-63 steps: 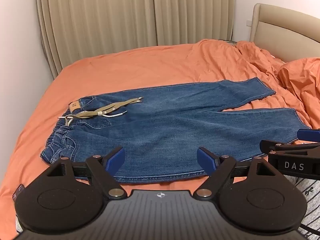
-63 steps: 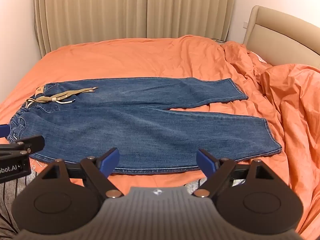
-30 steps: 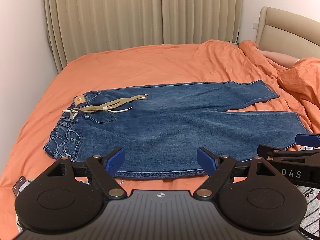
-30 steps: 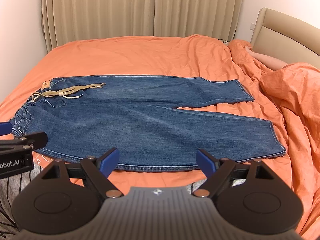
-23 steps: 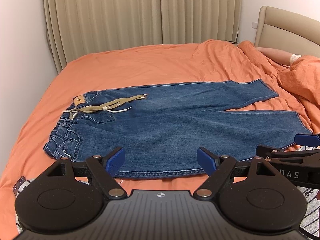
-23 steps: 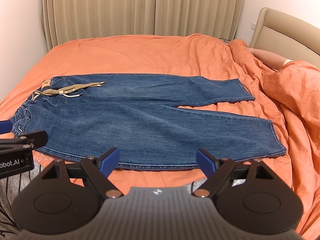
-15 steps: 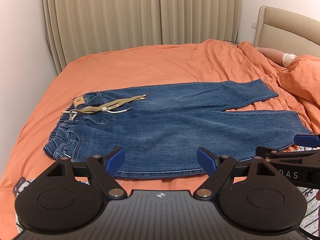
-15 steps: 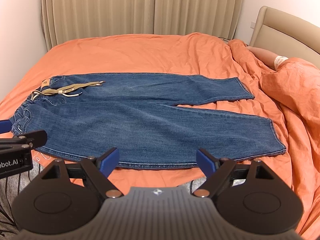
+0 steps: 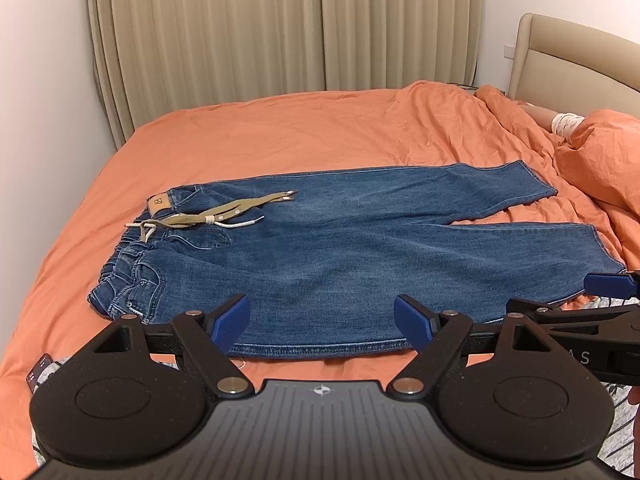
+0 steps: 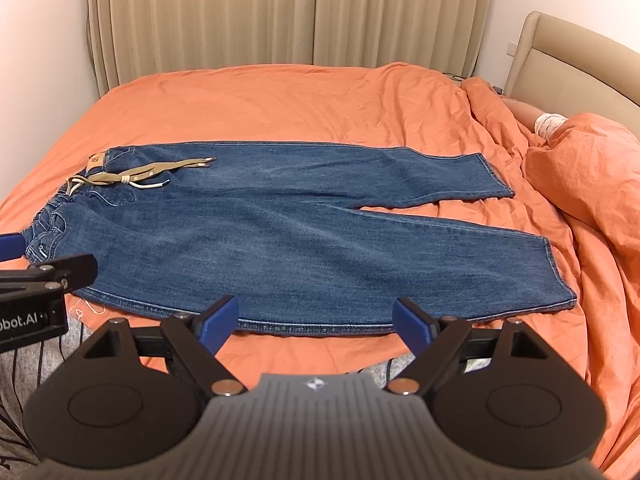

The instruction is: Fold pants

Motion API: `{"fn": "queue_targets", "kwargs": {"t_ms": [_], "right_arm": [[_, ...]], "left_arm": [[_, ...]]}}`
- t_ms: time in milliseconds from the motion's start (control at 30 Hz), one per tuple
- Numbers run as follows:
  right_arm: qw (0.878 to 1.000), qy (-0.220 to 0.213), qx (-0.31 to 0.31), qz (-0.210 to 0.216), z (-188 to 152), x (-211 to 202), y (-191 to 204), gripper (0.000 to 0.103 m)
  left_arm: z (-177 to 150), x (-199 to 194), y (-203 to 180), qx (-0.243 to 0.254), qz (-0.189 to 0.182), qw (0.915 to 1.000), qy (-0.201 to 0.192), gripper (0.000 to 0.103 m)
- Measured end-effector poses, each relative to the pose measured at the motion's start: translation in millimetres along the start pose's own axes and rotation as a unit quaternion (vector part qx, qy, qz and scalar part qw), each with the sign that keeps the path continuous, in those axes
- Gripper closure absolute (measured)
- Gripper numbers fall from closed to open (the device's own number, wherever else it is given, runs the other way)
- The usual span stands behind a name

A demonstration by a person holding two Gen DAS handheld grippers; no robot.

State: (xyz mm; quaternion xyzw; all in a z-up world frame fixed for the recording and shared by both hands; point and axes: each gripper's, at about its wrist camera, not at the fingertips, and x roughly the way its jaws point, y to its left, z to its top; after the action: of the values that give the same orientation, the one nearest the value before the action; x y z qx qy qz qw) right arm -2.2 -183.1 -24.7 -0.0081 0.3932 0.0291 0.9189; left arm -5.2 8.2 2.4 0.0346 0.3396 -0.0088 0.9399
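Observation:
Blue jeans [image 9: 340, 256] lie flat on the orange bed, waistband to the left with a tan drawstring [image 9: 224, 214], both legs spread to the right. They also show in the right wrist view [image 10: 288, 236]. My left gripper [image 9: 322, 322] is open and empty, held above the near side seam of the jeans. My right gripper [image 10: 314, 320] is open and empty, held above the near edge of the lower leg. Each gripper shows at the edge of the other's view.
The orange duvet [image 10: 580, 168] is bunched up at the right, with a person's arm [image 10: 536, 118] lying under it by the beige headboard [image 10: 580, 60]. Curtains [image 9: 280, 40] hang behind the bed. Grey patterned fabric [image 10: 24, 360] lies at the near bed edge.
Both cameras have pulled back and risen slightly. The person's arm at the right has come into view from under the duvet. The jeans have not moved.

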Motion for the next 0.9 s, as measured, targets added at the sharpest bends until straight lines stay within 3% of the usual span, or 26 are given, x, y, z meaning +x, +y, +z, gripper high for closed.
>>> {"fn": "queue_targets", "kwargs": {"t_ms": [900], "right_arm": [[1.000,0.002,-0.004,0.001,2.2,1.0,3.6,0.022]], "left_arm": [[0.4,1.1,5.5,-0.006,0.002,1.0000,-0.001,0.008]]}}
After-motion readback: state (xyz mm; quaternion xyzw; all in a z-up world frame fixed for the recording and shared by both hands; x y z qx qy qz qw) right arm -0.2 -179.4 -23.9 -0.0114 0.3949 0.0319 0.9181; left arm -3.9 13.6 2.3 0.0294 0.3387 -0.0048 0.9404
